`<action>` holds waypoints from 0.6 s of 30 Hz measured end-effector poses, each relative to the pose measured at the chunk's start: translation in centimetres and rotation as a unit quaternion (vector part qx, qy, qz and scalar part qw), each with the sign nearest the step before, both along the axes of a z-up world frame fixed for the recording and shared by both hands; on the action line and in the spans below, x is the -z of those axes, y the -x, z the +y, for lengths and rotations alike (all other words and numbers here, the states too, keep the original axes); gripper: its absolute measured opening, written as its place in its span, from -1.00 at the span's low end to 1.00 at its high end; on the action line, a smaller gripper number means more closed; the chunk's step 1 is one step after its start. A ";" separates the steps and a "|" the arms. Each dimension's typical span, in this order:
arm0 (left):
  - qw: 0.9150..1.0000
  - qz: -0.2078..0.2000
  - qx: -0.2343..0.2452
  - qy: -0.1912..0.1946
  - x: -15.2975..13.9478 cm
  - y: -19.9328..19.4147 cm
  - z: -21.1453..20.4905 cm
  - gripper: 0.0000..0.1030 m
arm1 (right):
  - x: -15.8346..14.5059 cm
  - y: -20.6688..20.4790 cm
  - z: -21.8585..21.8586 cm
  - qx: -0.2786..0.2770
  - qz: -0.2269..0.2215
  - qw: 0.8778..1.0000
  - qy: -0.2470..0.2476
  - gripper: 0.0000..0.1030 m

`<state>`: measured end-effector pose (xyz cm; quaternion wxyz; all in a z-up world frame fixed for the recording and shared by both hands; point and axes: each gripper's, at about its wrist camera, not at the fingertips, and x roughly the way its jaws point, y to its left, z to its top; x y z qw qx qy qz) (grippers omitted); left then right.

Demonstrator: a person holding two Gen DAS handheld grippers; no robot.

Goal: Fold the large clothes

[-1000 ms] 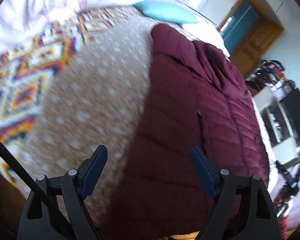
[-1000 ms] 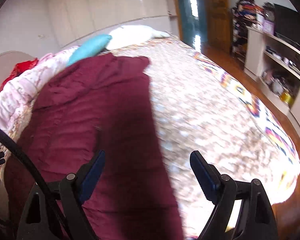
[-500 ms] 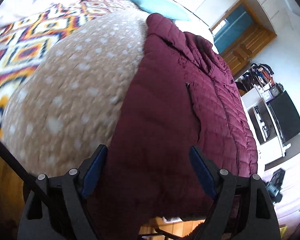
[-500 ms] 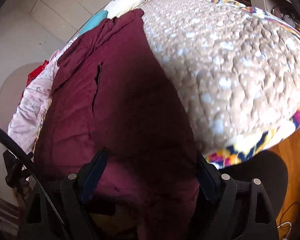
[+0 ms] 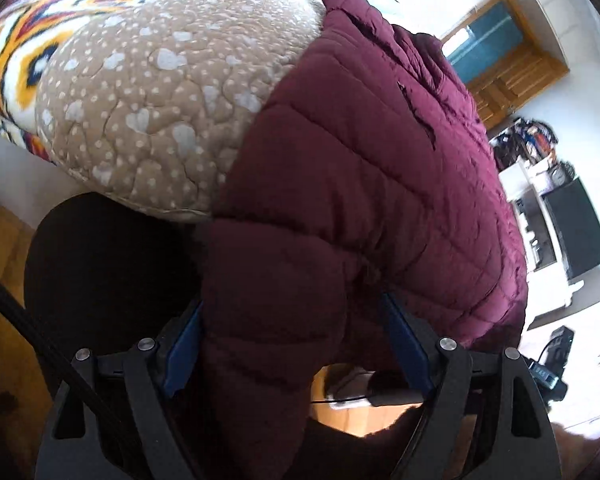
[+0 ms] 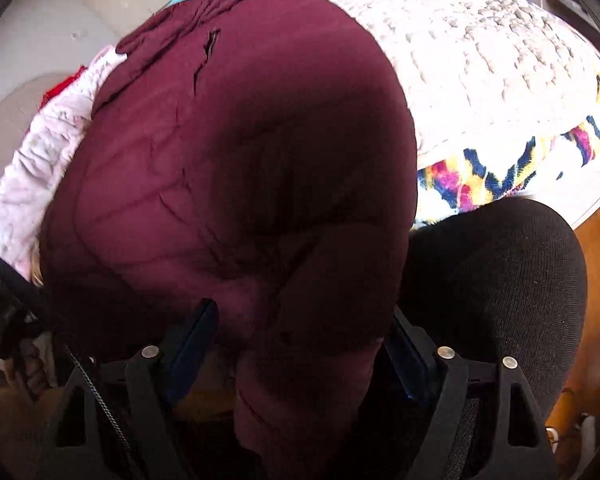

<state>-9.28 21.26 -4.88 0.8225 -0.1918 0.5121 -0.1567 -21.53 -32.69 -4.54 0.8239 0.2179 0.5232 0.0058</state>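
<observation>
A large maroon quilted puffer jacket (image 5: 359,168) lies lengthwise on the bed, its hem hanging over the near edge. It also fills the right wrist view (image 6: 240,168). My left gripper (image 5: 296,340) is open, its blue-padded fingers (image 5: 182,344) on either side of a bulging hem fold. My right gripper (image 6: 303,348) is open too, its fingers (image 6: 192,340) straddling the hem at the jacket's other corner. The hem fabric hides part of both gaps.
The bed carries a tan spotted quilt (image 5: 152,92) over a bright patterned blanket (image 6: 499,172). A pink floral quilt (image 6: 48,140) lies beside the jacket. A black-clad knee (image 6: 499,280) is near the bed edge. A wooden door (image 5: 511,76) and a shelf with a TV (image 5: 571,228) stand beyond.
Both grippers dropped low to the bed's near edge and moved in over the jacket's hem, which now sits between each pair of fingers. Both stay open.
</observation>
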 end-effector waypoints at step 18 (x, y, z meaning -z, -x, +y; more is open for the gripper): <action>0.986 -0.161 -0.015 0.036 -18.4 -2.0 0.0 -0.41 | -18.0 -4.6 -2.3 -0.049 -0.211 0.972 -0.090 -0.49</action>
